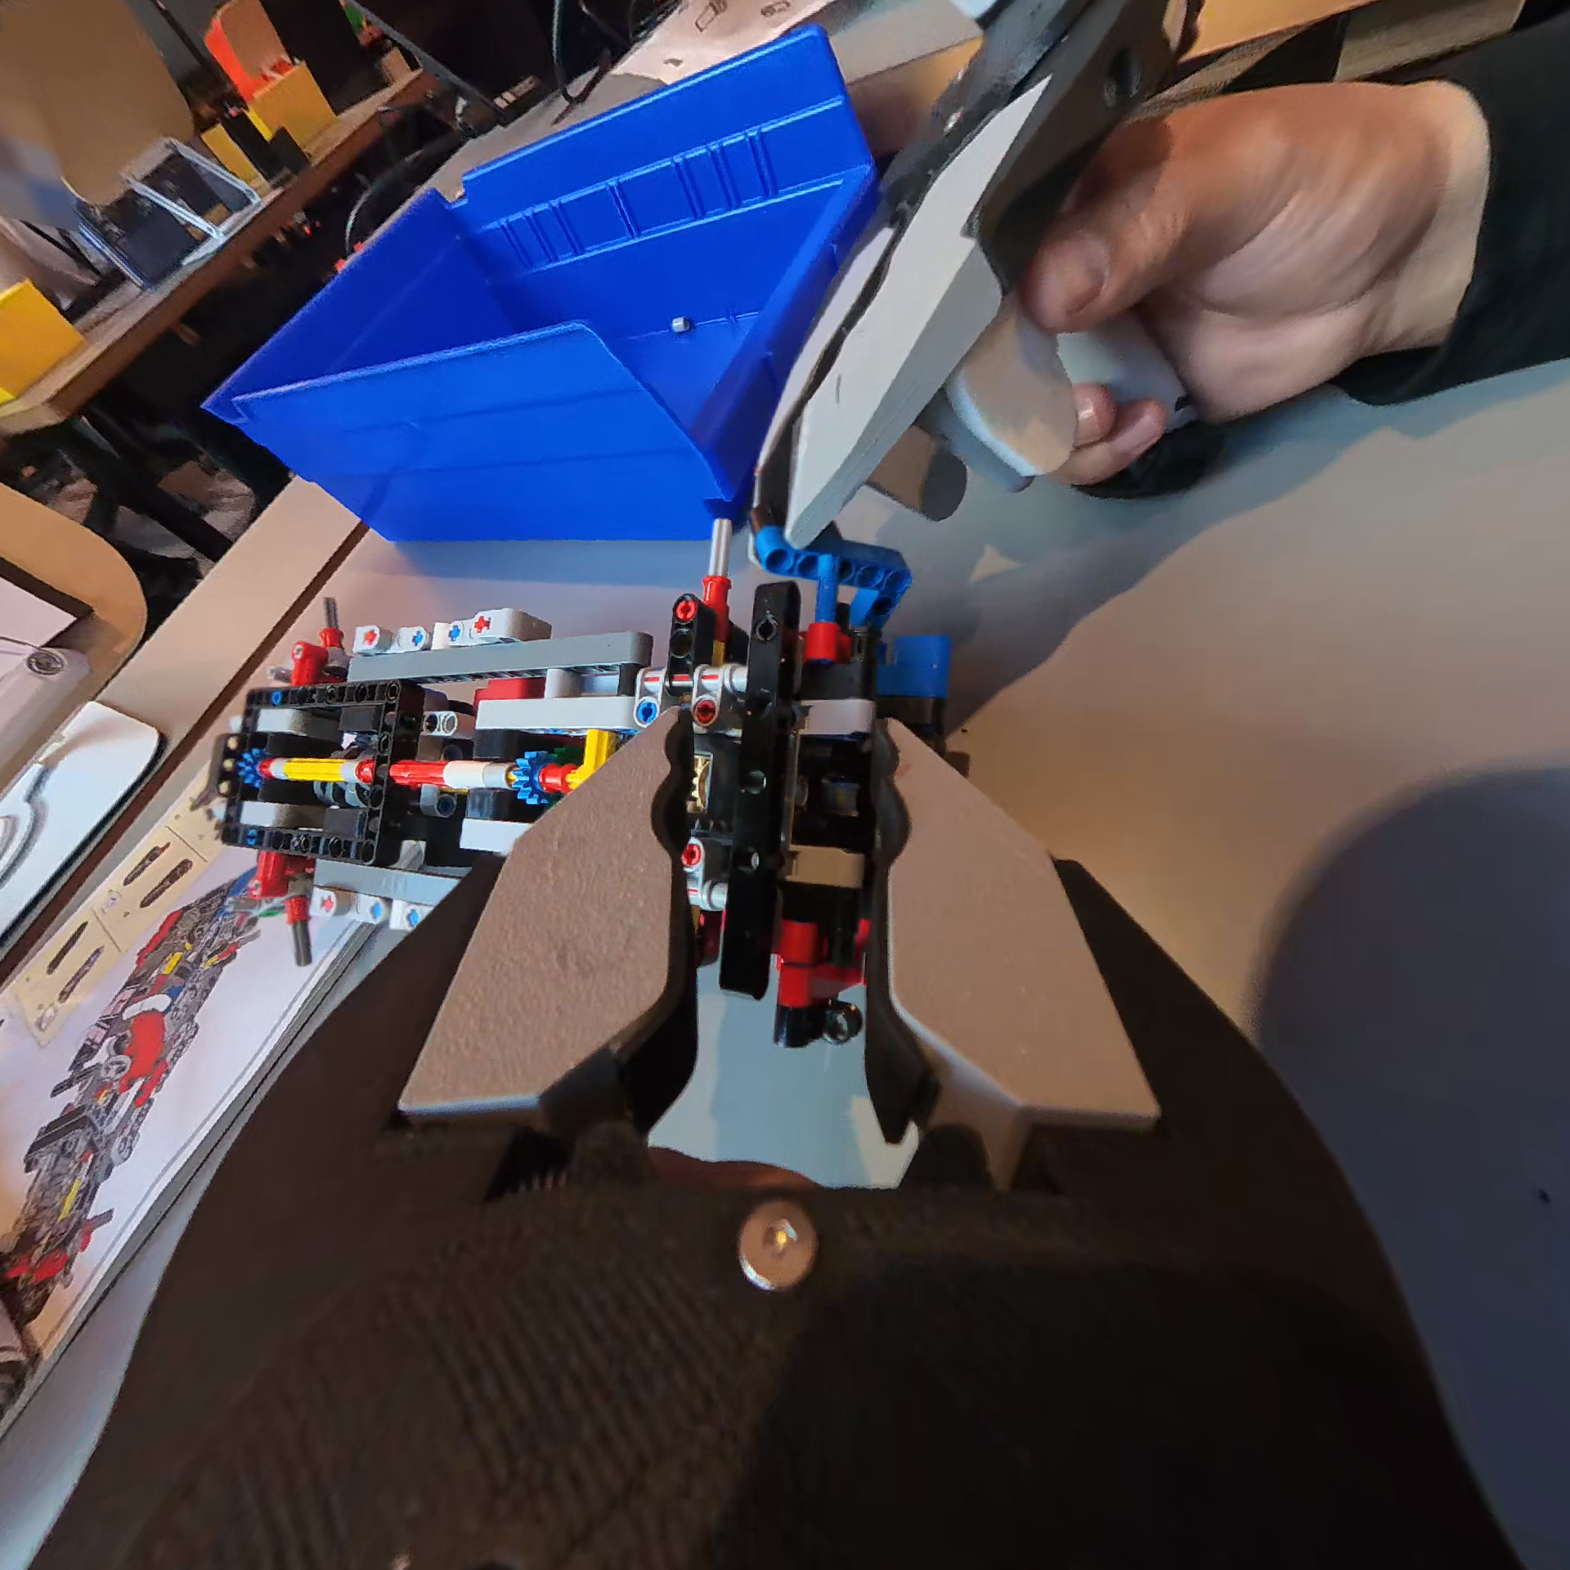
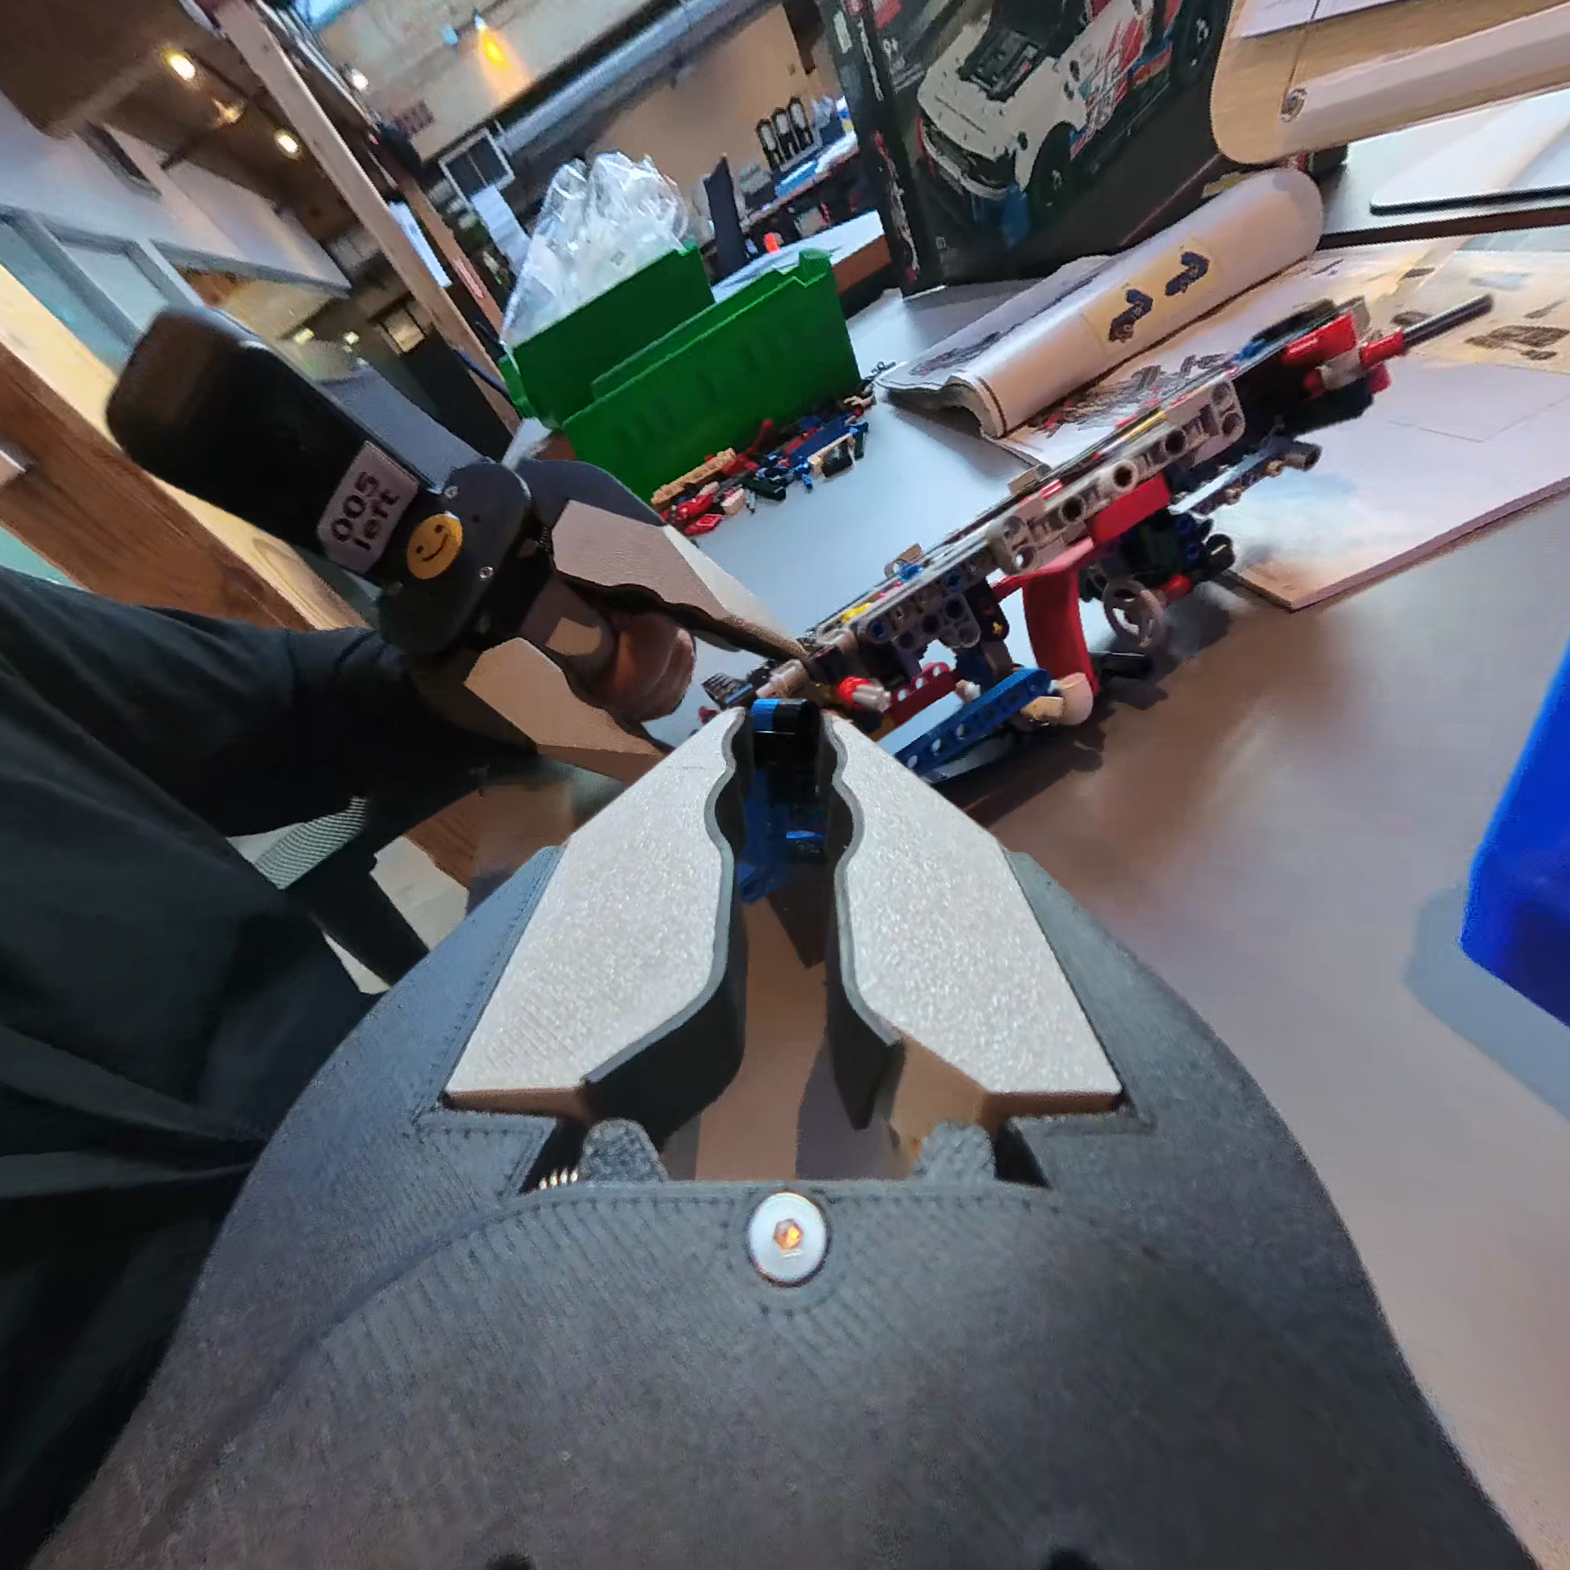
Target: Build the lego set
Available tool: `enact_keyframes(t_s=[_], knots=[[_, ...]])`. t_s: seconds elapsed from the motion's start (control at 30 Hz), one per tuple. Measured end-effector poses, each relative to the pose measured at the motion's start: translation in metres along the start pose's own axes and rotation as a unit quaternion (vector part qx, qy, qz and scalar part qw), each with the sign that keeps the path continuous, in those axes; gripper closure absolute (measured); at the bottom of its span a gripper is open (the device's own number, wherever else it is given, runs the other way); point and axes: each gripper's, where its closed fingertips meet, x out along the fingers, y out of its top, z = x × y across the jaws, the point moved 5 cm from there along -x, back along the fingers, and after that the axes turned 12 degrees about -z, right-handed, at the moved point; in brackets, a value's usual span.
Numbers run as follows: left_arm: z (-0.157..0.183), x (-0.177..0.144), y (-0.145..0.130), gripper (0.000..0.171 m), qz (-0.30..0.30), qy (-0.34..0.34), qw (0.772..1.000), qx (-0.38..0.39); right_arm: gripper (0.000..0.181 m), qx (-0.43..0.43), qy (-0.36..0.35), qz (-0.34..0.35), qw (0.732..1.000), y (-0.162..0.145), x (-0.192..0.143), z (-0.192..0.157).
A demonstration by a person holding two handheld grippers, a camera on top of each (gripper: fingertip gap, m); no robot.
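The long, multicoloured plastic Lego chassis (image 1: 544,765) is well advanced but wheelless, with loose bricks (image 2: 765,476) left. It lies mid-table (image 1: 1274,637), long axis parallel to the instruction booklet (image 1: 127,1062). The left gripper (image 1: 777,816) clamps its near end; the right gripper (image 2: 786,765) pinches a blue angled beam (image 1: 837,565) there.

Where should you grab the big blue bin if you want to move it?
Probably by the top edge of a side wall, coming down from above. The blue bin sits upright on the table with its top open, and its thin walls would fit between two fingers. The low front lip facing the lego chassis looks grippable too. The bin seems nearly empty, so likely light.
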Motion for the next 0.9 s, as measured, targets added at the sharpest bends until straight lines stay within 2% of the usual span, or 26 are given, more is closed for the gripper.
enact_keyframes(t_s=[0.17,0.3,0.43,0.53,0.6,0.67,0.83,0.9], knots=[[0.005,-0.004,-0.003,0.133,0.008,0.001,1.0,-0.03,0.17,-0.039,-0.019,-0.03,0.999,-0.002,0.008,-0.004],[0.002,-0.02,-0.003,0.128,-0.022,-0.002,1.0,-0.001,0.17,-0.046,-0.021,-0.028,0.998,-0.002,0.007,-0.004],[-0.018,-0.037,-0.018,0.107,-0.103,-0.022,0.994,0.012,0.17,-0.033,-0.007,-0.02,0.999,-0.001,0.003,-0.002],[-0.042,-0.036,-0.039,0.098,-0.16,-0.036,0.986,-0.007,0.17,-0.034,-0.011,-0.021,0.999,-0.001,0.003,-0.002],[-0.046,-0.035,-0.049,0.09,-0.181,-0.058,0.982,-0.008,0.17,-0.036,-0.014,-0.025,0.999,-0.002,0.003,-0.002],[-0.041,-0.031,-0.061,0.097,-0.201,-0.097,0.975,0.0,0.17,-0.038,-0.013,-0.026,0.999,-0.003,0.003,-0.003],[-0.032,-0.017,-0.072,0.099,-0.216,-0.114,0.97,-0.008,0.17,-0.035,-0.005,-0.027,0.999,-0.003,0.003,-0.003],[-0.022,-0.014,-0.07,0.105,-0.213,-0.123,0.969,-0.021,0.17,-0.048,-0.006,-0.031,0.998,-0.004,0.004,-0.006]])
